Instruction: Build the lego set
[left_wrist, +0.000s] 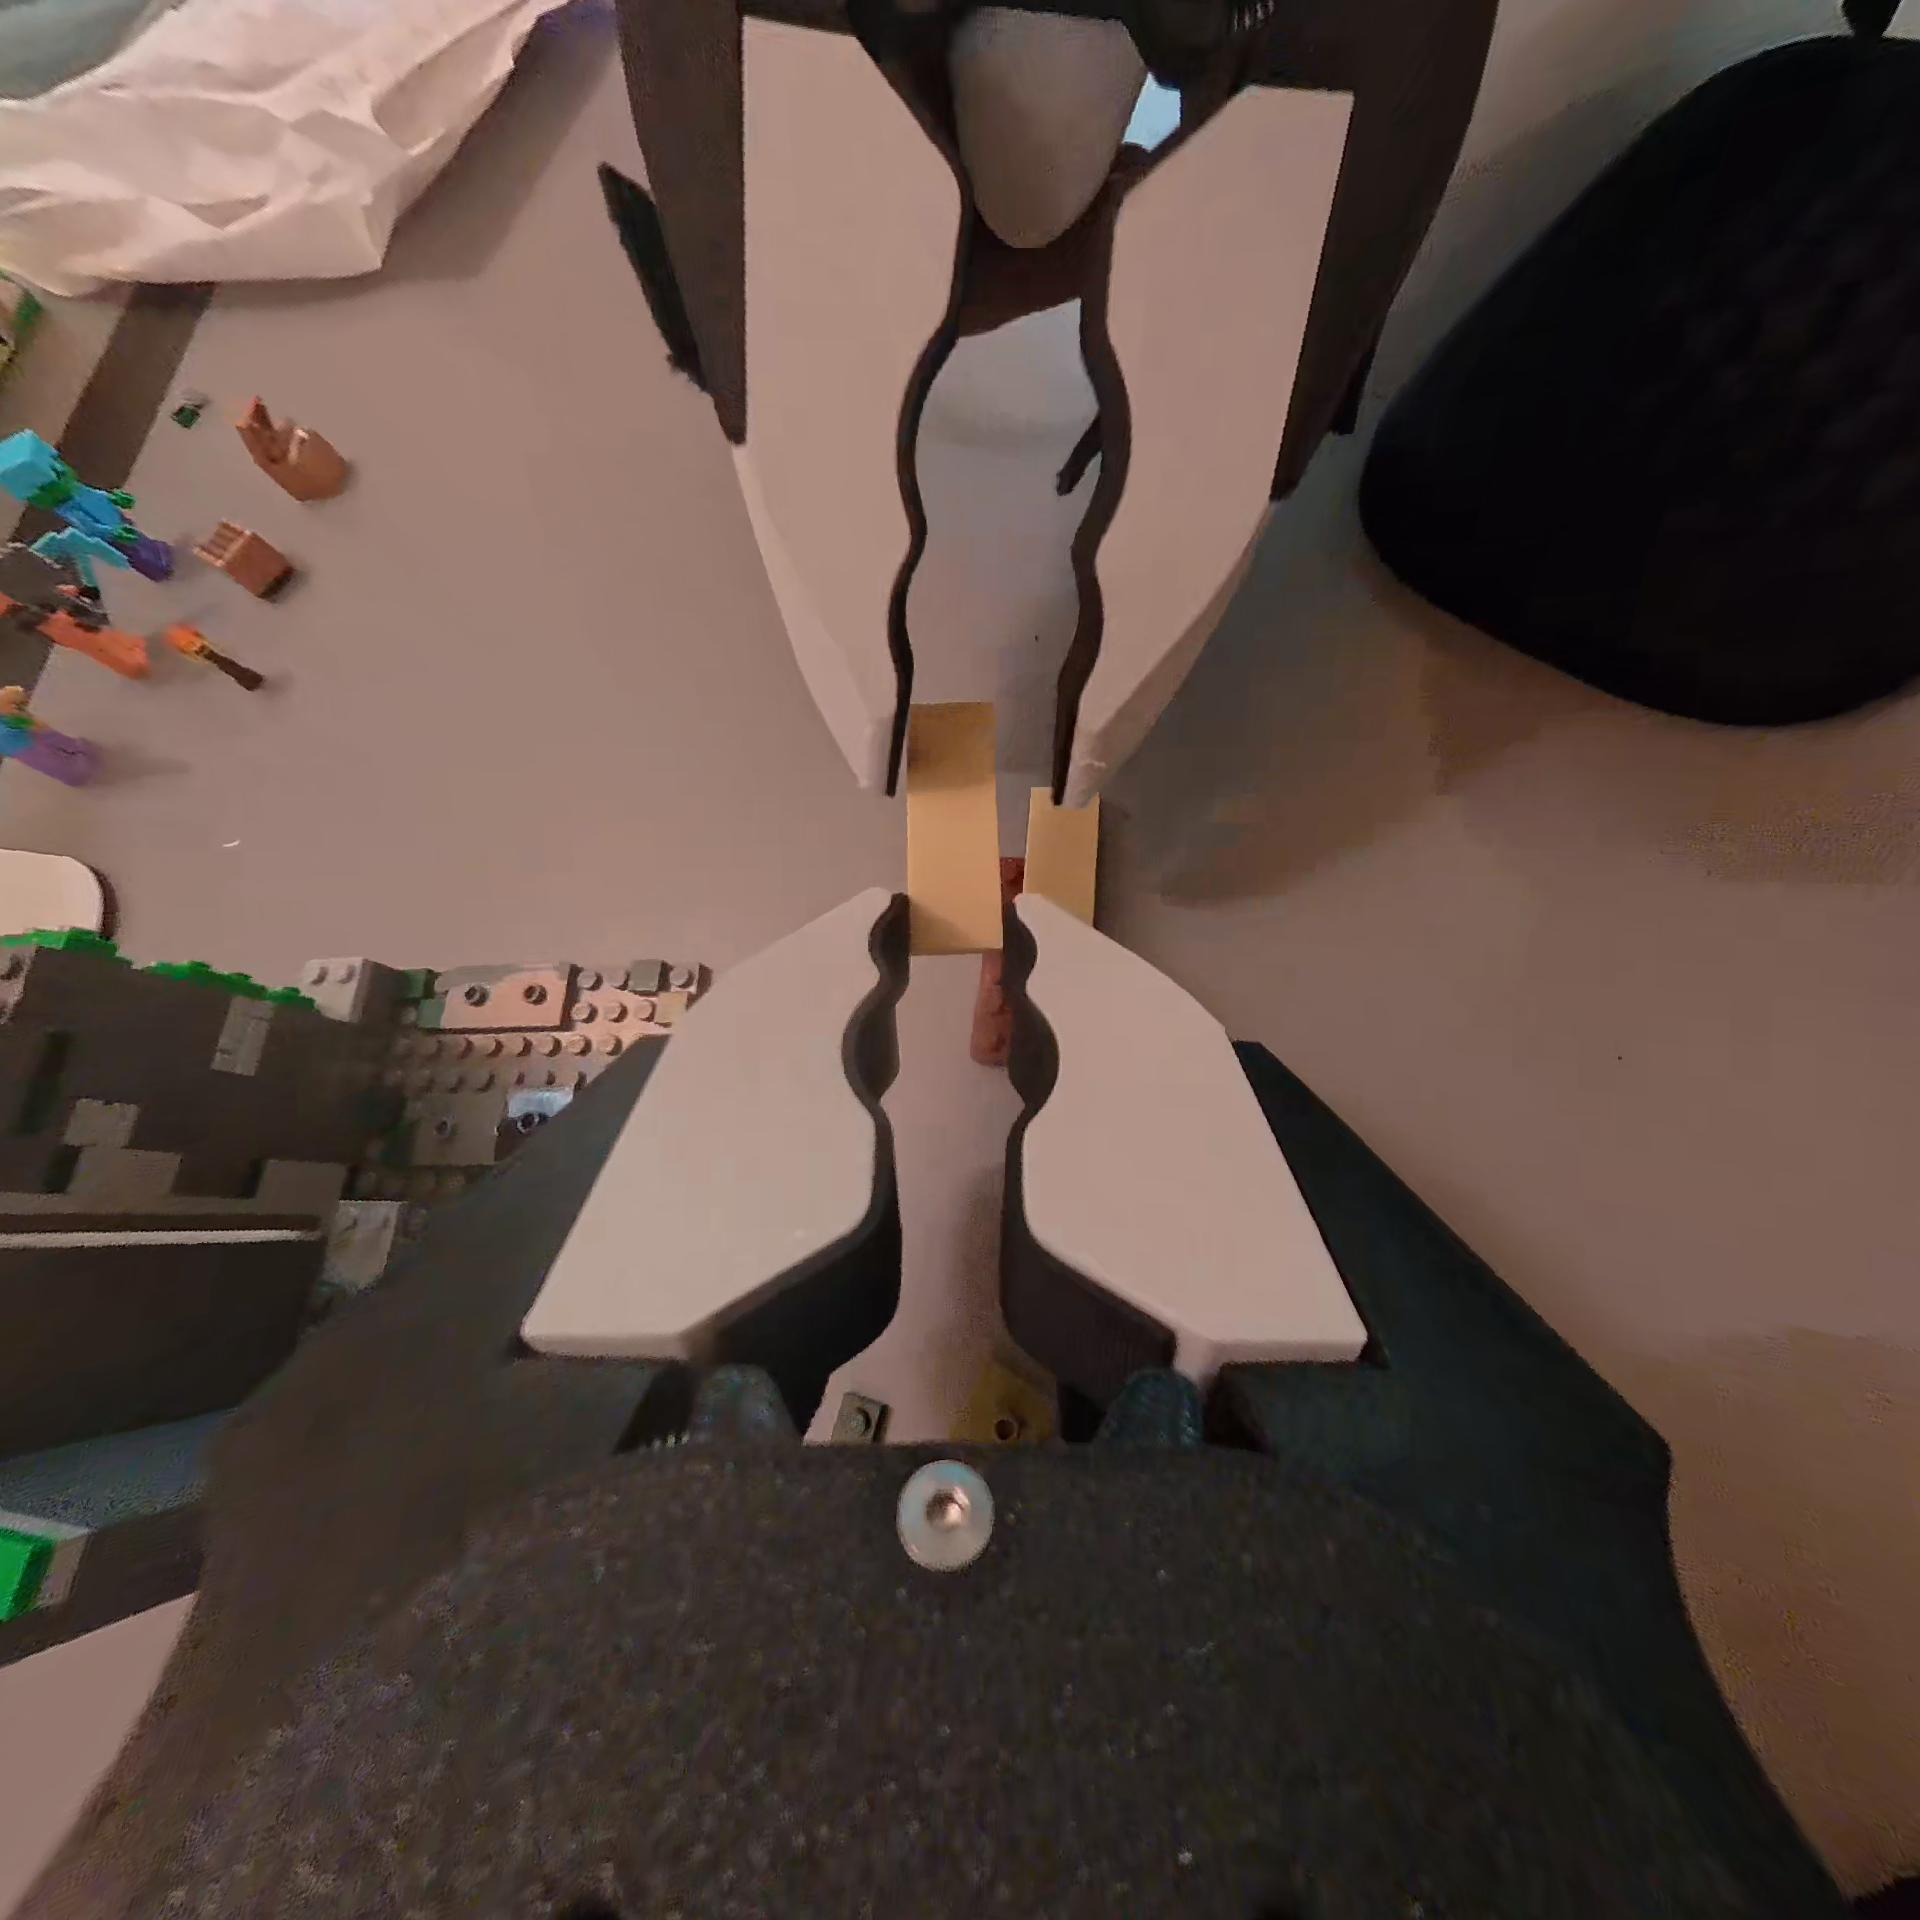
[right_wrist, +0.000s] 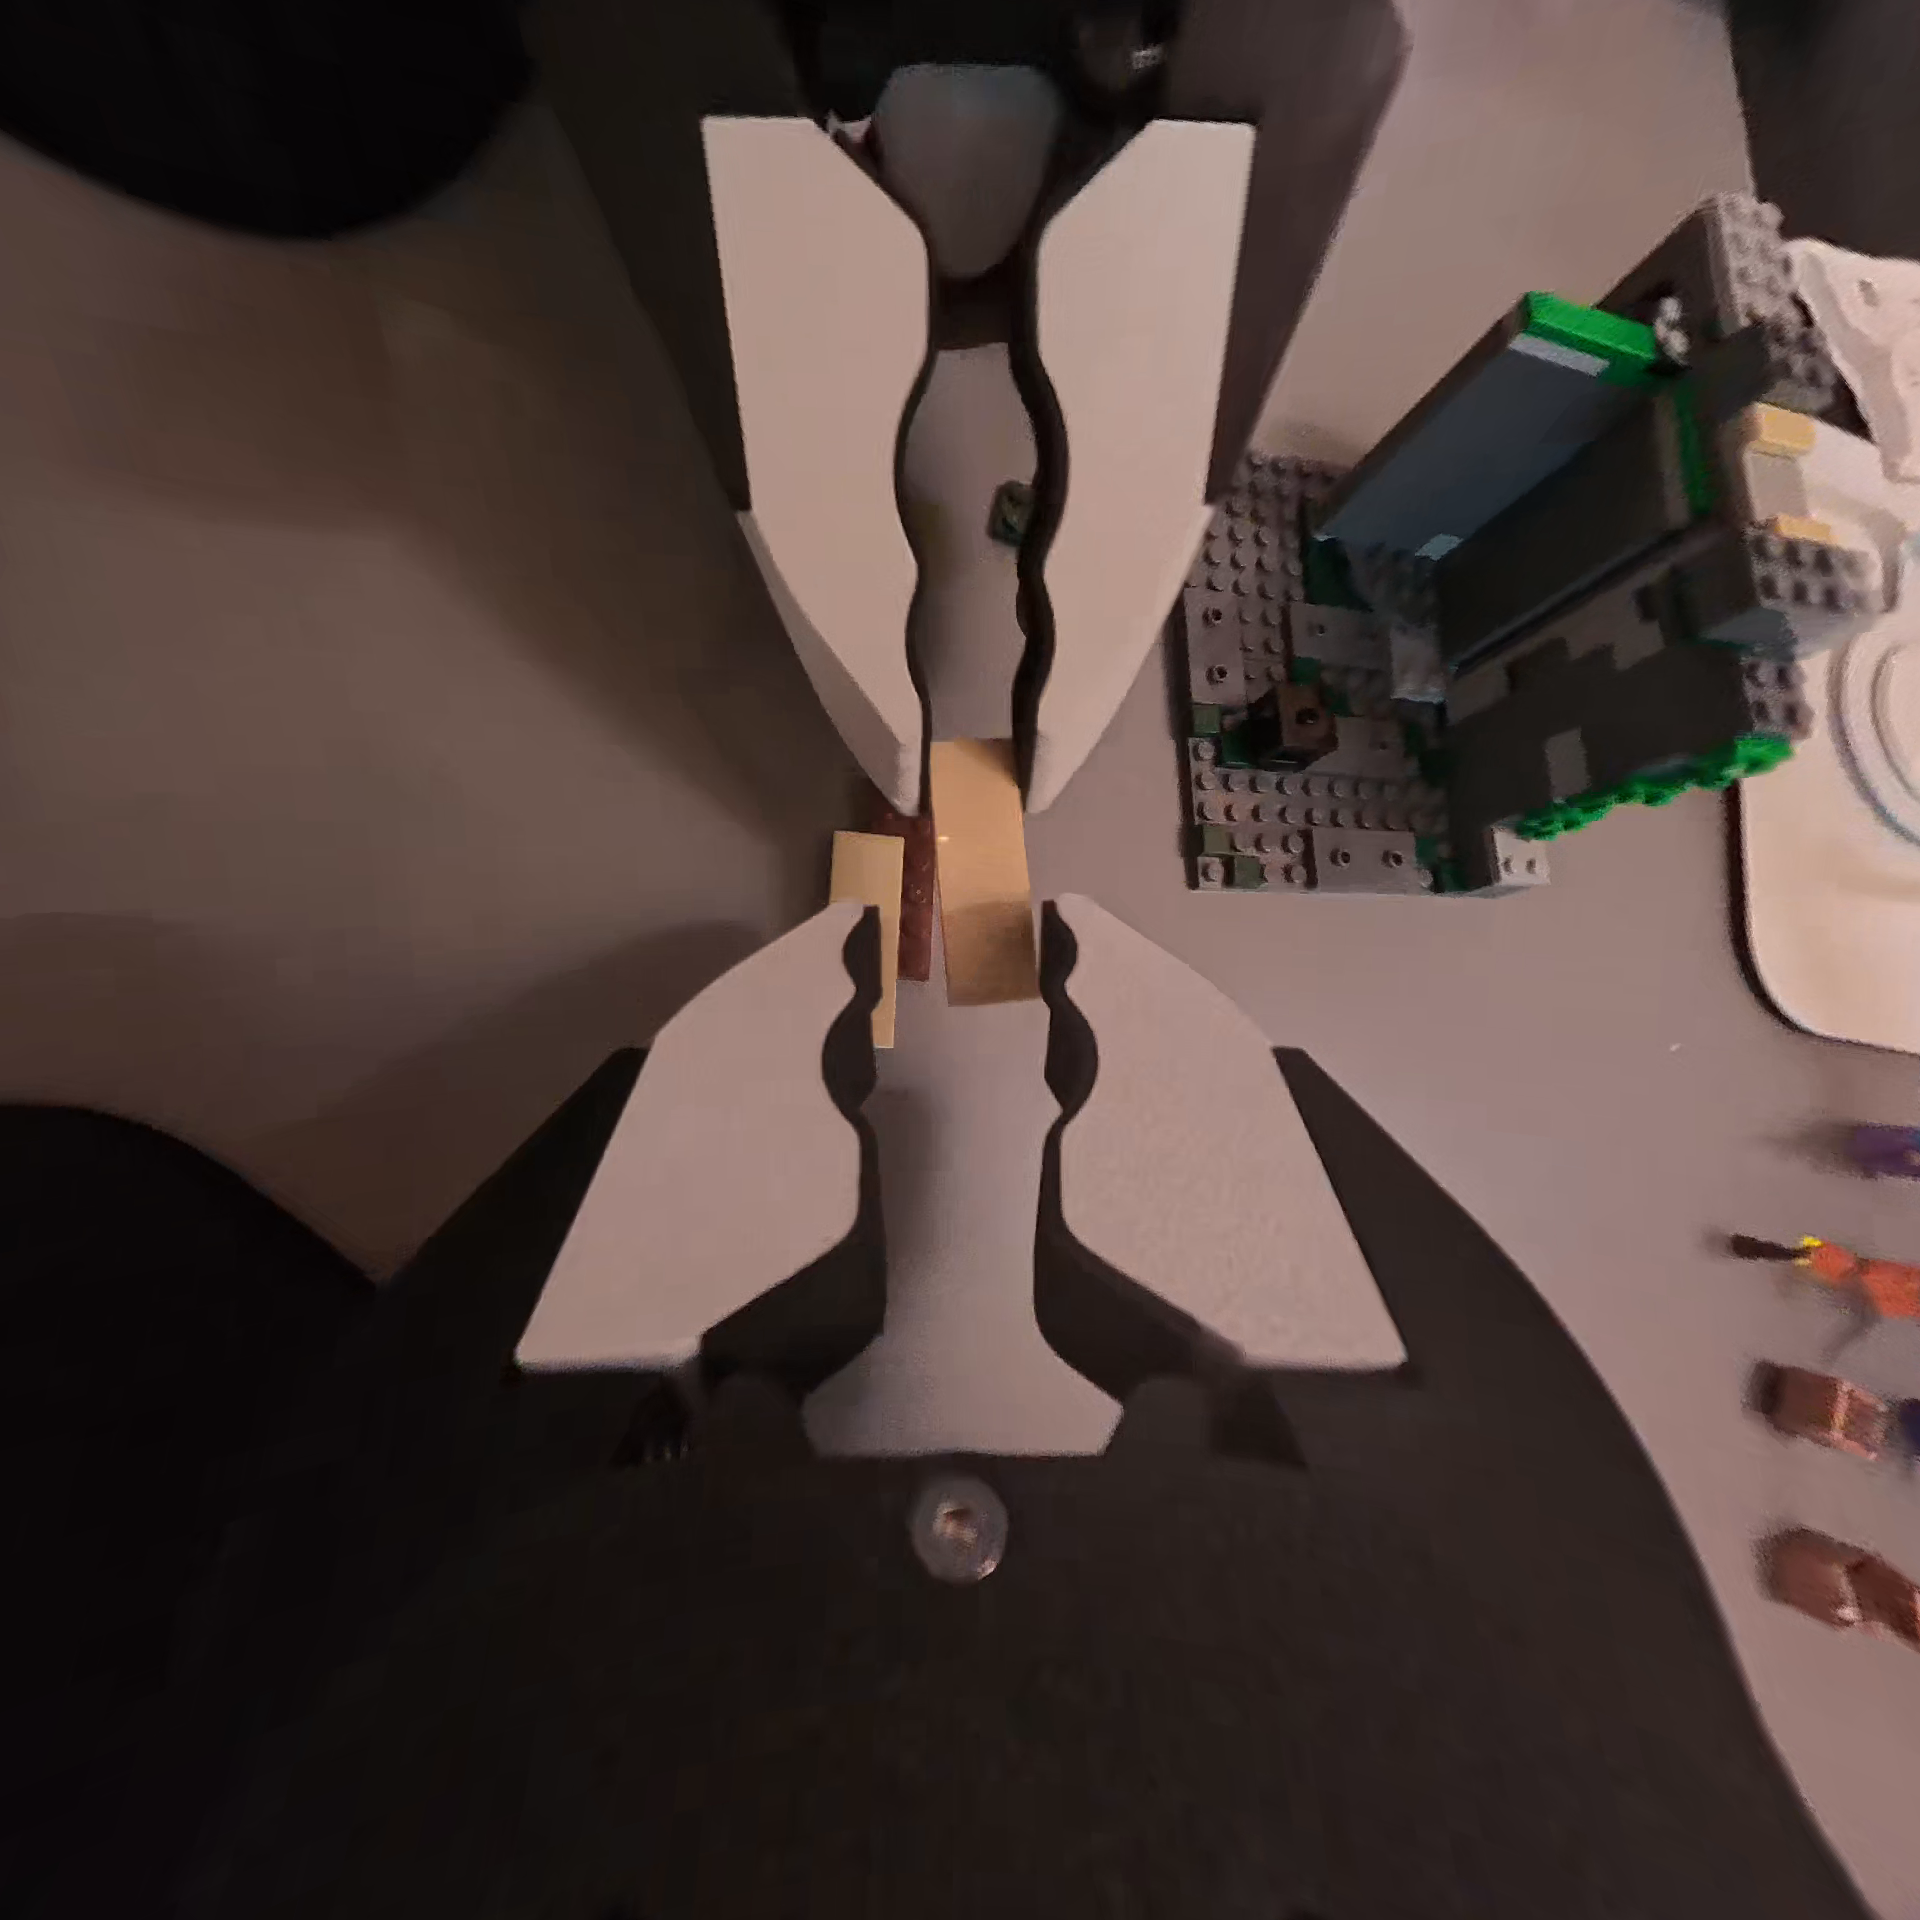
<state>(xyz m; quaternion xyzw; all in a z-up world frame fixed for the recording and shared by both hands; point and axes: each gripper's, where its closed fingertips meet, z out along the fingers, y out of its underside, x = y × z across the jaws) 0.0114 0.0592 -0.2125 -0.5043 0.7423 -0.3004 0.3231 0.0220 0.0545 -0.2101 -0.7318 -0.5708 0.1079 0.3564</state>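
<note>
My left claw (left_wrist: 954, 914) and right claw (right_wrist: 956, 914) meet tip to tip above the desk (left_wrist: 520, 727), each clamped on an end of the tan-and-brown lego piece (left_wrist: 951, 831), its long axis running between them.

Left hand-held gripper (left_wrist: 954, 914): body showing as black, grainy textured plastic, widening toward the camera, a single silver screw with washer (left_wrist: 944, 1513) sitting at its centre. Two broad white finger plates tapering to narrow tips; black wavy-edged pads (left_wrist: 878, 1023) lining their inner faces.

Right hand-held gripper (right_wrist: 961, 920): matching build, black housing appearing smoother in dim light, one round metal screw (right_wrist: 957, 1542) at centre, white wedge-shaped fingers (right_wrist: 727, 1174) carrying black scalloped inner pads.
</note>
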